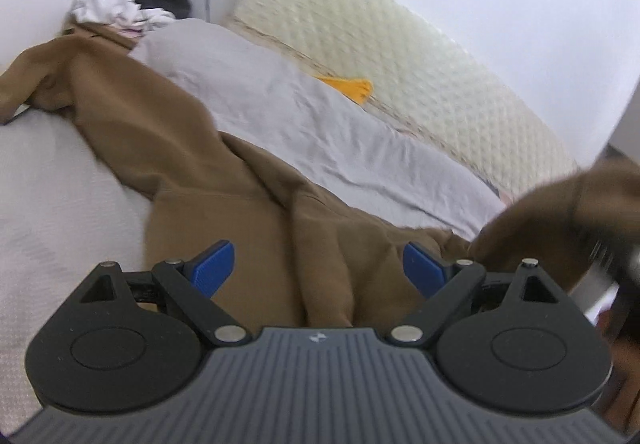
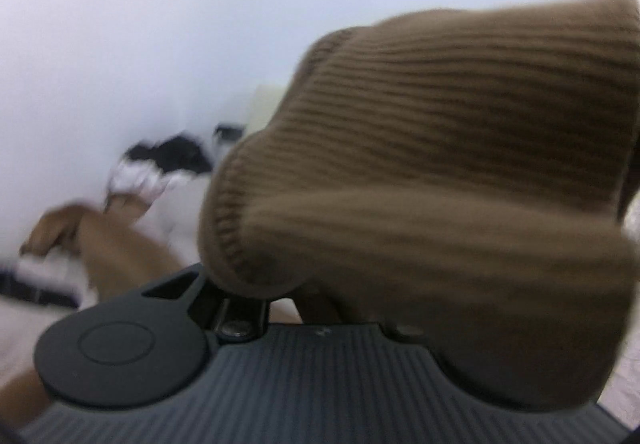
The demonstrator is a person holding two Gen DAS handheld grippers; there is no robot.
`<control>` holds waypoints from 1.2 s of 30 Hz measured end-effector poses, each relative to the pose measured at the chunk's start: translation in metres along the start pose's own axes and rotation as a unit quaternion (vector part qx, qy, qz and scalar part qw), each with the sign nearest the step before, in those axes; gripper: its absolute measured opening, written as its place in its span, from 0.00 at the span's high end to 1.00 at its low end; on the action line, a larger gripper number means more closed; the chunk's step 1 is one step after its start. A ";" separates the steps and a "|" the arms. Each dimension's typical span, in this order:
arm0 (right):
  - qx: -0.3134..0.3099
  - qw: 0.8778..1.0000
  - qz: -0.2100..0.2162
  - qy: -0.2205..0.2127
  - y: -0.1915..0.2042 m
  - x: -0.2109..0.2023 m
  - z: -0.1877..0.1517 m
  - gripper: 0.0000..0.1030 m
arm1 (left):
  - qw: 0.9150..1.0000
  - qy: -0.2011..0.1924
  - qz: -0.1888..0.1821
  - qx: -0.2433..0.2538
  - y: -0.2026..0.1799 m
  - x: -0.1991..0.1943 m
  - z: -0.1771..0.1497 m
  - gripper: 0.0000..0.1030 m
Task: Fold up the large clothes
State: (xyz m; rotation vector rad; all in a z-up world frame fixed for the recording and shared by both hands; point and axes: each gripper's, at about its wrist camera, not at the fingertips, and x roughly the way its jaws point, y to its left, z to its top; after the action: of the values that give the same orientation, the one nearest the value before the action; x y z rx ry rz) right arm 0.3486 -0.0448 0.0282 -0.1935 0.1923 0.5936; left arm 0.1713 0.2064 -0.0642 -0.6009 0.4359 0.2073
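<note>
A large brown knit sweater [image 1: 192, 148] lies stretched across the white bed [image 1: 48, 204], one sleeve reaching to the far left. My left gripper [image 1: 318, 268] hovers just above its near end, blue pads [image 1: 214, 268] wide apart, open, pressing on nothing. In the right wrist view the sweater's ribbed hem [image 2: 440, 148] is bunched up and lifted, filling the right half of the frame and draping over my right gripper [image 2: 316, 284]. Its fingers are hidden under the cloth and stand nearly closed, shut on the hem. That lifted hem [image 1: 560, 212] shows blurred at the left wrist view's right edge.
A grey pillow or duvet [image 1: 320, 112] runs along the bed beside a cream quilted headboard [image 1: 400, 56] against the white wall. A yellow object [image 1: 352, 86] sits between them. A pile of white and black clothes [image 1: 136, 0] lies in the far corner.
</note>
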 end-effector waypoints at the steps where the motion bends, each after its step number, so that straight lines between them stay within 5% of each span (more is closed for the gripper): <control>1: -0.010 1.000 0.009 0.010 0.014 0.001 -0.009 0.77 | 1.000 -0.001 -0.002 -0.008 0.006 0.000 0.001 0.09; 9: -0.172 0.977 0.057 0.112 0.121 0.019 -0.088 0.75 | 0.997 -0.020 -0.010 -0.075 0.053 -0.008 0.009 0.09; 17: -0.206 0.969 0.041 0.132 0.122 0.042 -0.109 0.71 | 0.994 -0.017 -0.015 -0.110 0.077 0.003 0.009 0.09; 19: -0.210 0.967 0.043 0.137 0.113 0.037 -0.107 0.68 | 0.994 -0.013 -0.019 -0.107 0.077 0.007 0.009 0.09; 22: -0.234 0.961 0.049 0.142 0.111 0.033 -0.102 0.48 | 0.993 -0.003 -0.031 -0.110 0.074 0.013 0.007 0.09; 24: -0.240 0.960 0.055 0.135 0.106 0.023 -0.099 0.19 | 0.993 0.004 -0.040 -0.113 0.072 0.017 0.005 0.09; 25: -0.243 0.959 0.061 0.129 0.104 0.016 -0.098 0.14 | 0.993 0.005 -0.042 -0.111 0.069 0.018 0.004 0.09; 30: -0.253 0.956 0.093 0.113 0.105 -0.006 -0.102 0.12 | 0.995 0.012 -0.047 -0.083 0.053 0.020 -0.002 0.09; 36: -0.166 0.971 0.121 0.122 0.121 -0.064 -0.101 0.12 | 0.996 0.050 -0.061 -0.049 0.032 0.031 -0.017 0.09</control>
State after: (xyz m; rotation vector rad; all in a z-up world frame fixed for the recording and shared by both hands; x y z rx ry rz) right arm 0.2153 -0.0038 -0.0690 -0.5756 0.3577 0.8453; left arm 0.1825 0.2243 -0.1071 -0.7338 0.4858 0.0835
